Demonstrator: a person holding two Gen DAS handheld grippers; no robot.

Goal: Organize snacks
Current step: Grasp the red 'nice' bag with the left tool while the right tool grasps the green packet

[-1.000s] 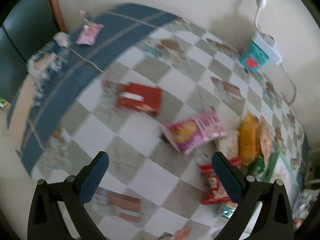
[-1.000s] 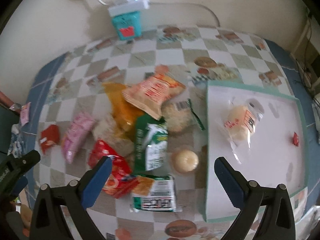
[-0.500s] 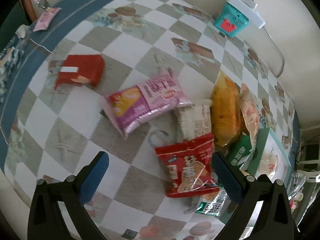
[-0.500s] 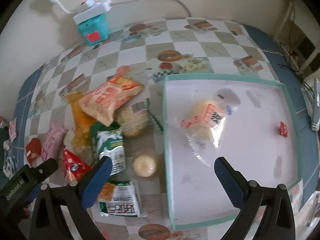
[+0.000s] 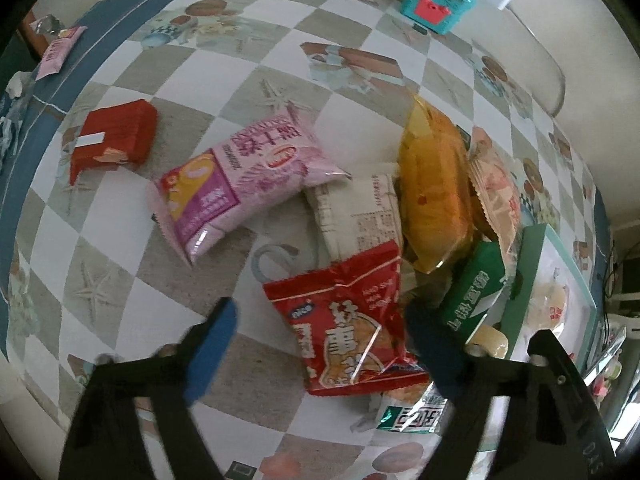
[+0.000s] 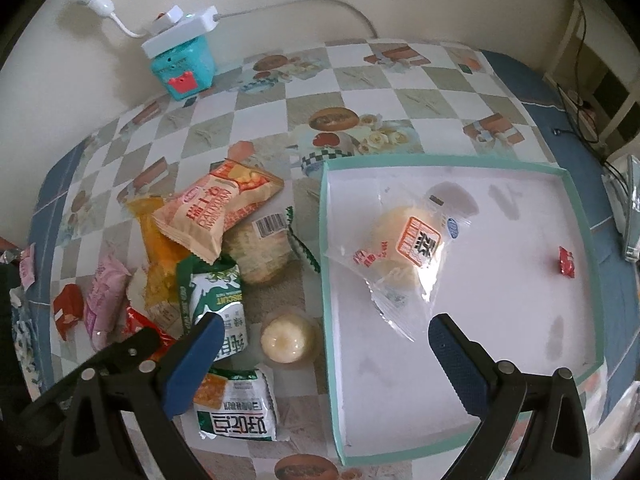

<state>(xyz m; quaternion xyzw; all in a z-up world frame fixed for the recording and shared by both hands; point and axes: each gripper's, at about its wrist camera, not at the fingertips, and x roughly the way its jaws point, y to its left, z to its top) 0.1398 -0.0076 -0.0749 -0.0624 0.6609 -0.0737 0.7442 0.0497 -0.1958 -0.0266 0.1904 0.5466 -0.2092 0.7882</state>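
My left gripper [image 5: 320, 340] is open, its fingers on either side of a red snack bag [image 5: 348, 320] lying on the table. Around it lie a pink bag [image 5: 240, 168], a red packet [image 5: 112, 140], a beige pack [image 5: 360, 212], an orange-yellow bag [image 5: 436, 188] and a green biscuit pack [image 5: 476, 292]. My right gripper [image 6: 324, 344] is open and empty above the left edge of the white tray [image 6: 500, 380], which holds a wrapped bun [image 6: 408, 248] and a small red candy [image 6: 566, 262]. A round pudding cup [image 6: 286, 340] sits left of the tray.
A teal box with a white power strip on it [image 6: 182, 64] stands at the wall. A green-and-white pack [image 6: 236, 412] lies near the front edge. A small pink packet [image 5: 58, 50] lies on the blue table border at far left.
My left gripper has come down toward the pile and now straddles the red bag. My right gripper has shifted slightly over the tray's left edge.
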